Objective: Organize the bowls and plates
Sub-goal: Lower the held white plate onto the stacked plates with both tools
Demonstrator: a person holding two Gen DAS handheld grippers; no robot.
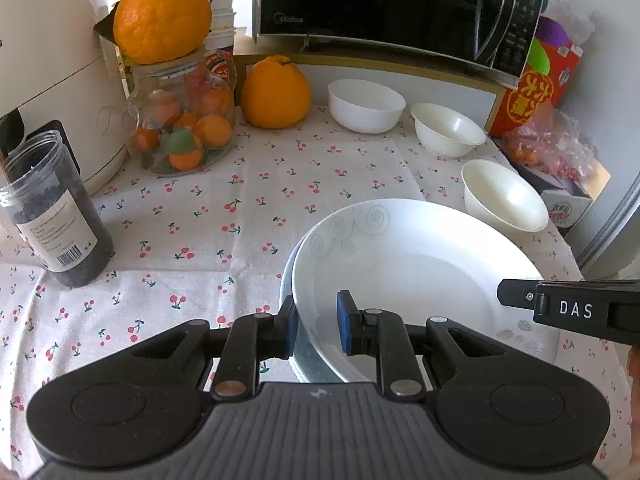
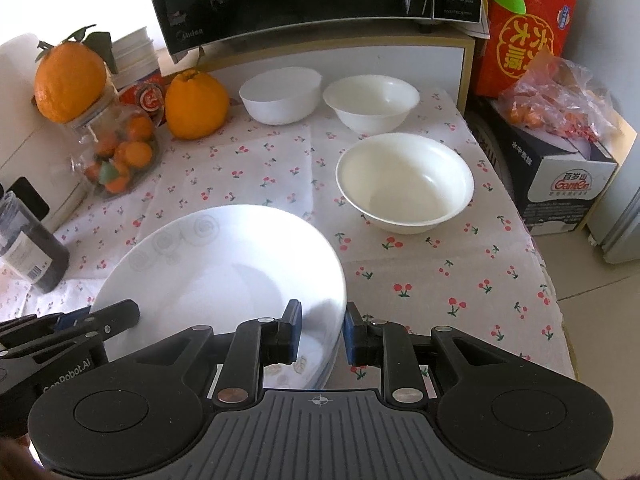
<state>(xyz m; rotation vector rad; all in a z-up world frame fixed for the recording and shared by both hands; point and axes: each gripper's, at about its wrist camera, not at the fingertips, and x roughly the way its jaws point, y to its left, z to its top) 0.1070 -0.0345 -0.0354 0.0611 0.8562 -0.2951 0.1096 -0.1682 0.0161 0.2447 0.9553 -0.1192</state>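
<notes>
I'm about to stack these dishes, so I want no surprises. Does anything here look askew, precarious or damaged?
Nothing looks broken or spilled. Two things stand out: the top plate sits offset on the plate beneath, whose edge shows on its left, and an orange is balanced atop the jar, so it might roll.

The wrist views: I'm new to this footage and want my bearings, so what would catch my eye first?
The big white plate with faint swirl marks lies at the near edge of the cherry-print tablecloth, on top of another plate, with the left hand-held gripper and right hand-held gripper open across opposite rims. Behind it stand three white bowls, and a large orange sits atop a glass jar at far left.
</notes>
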